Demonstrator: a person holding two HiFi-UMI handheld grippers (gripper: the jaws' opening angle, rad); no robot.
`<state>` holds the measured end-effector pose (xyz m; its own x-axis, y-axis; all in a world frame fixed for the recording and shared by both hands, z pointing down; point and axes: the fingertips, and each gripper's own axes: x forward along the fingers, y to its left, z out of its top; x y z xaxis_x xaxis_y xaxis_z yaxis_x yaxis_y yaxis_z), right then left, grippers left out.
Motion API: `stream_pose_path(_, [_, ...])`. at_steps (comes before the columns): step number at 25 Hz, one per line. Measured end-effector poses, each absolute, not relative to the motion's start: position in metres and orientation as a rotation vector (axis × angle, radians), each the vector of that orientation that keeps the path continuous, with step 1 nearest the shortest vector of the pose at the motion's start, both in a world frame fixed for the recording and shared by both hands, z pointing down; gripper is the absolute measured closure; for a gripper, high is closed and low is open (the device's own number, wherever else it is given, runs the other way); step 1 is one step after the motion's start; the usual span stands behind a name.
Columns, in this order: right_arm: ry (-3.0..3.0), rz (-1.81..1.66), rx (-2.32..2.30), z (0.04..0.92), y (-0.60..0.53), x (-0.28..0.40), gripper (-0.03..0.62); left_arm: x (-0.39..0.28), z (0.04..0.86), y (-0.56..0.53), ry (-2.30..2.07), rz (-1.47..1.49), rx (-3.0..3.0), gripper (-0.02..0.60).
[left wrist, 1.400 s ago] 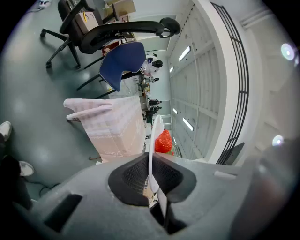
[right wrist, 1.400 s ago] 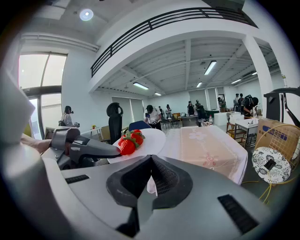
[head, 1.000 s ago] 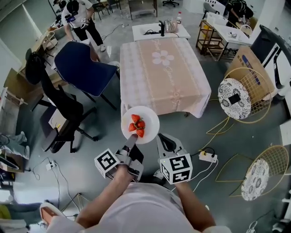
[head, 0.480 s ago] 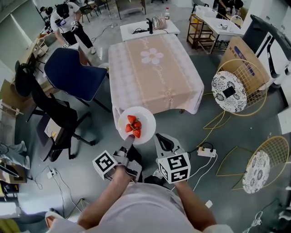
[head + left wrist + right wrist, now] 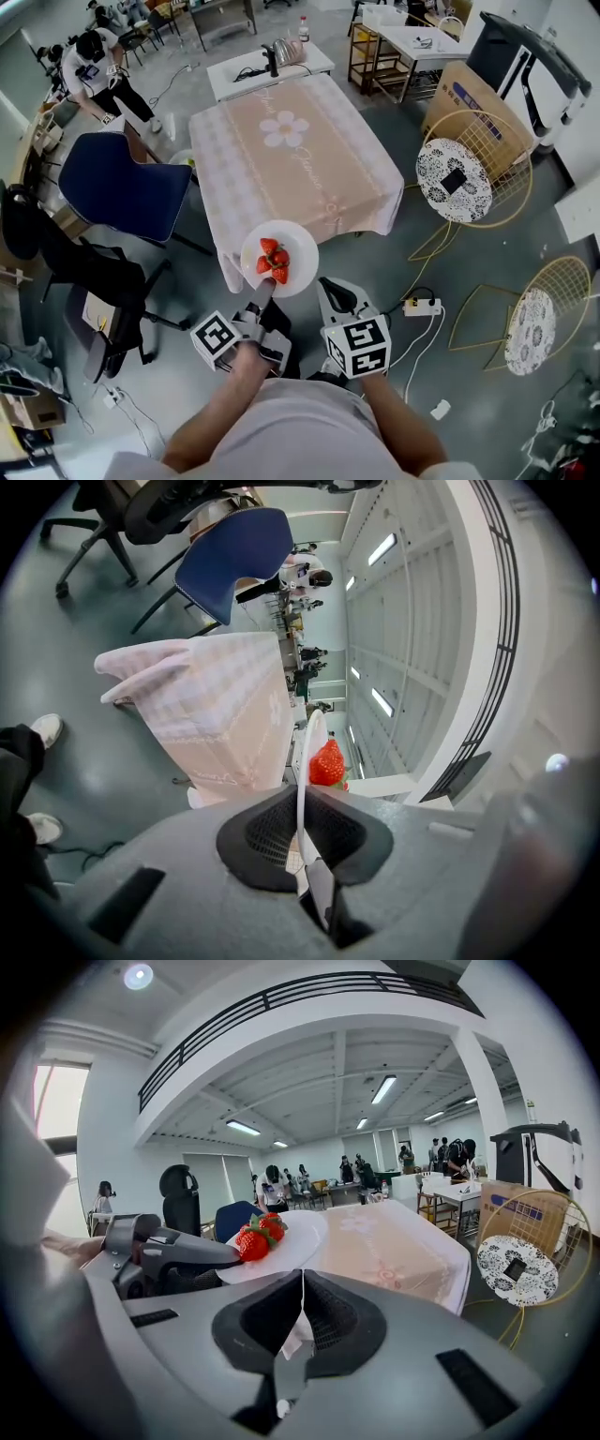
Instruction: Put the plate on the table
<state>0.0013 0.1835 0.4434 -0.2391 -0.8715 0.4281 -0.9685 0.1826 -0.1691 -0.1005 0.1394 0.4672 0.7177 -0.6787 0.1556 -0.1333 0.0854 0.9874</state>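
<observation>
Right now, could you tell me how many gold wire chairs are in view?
2. One gold wire chair stands right of the table; the other sits lower right. More may lie outside view.

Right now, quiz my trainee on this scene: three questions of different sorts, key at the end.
1. True or false: the plate is not yet on the table.
2. Which tongs grip the plate? A left, B right, C both.
3. Fill in: the red fruits on the plate are ___.
Key: 1 true; 2 A, the left tongs; 3 strawberries.
</observation>
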Motion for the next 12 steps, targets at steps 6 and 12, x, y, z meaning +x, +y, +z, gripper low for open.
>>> stream_pose_path(6, [-2.180,0.616,1.802,0.448,0.143,-0.012,0.589,-0.116,0.479,0.096,-0.687,-0.438,1.431,0.558])
stream_pose_path(12, [-2.117,0.622,1.830,0.446,0.110,-0.033,0.589,-0.133,0.481,0.067,-0.635,-0.407,1.413,0.558])
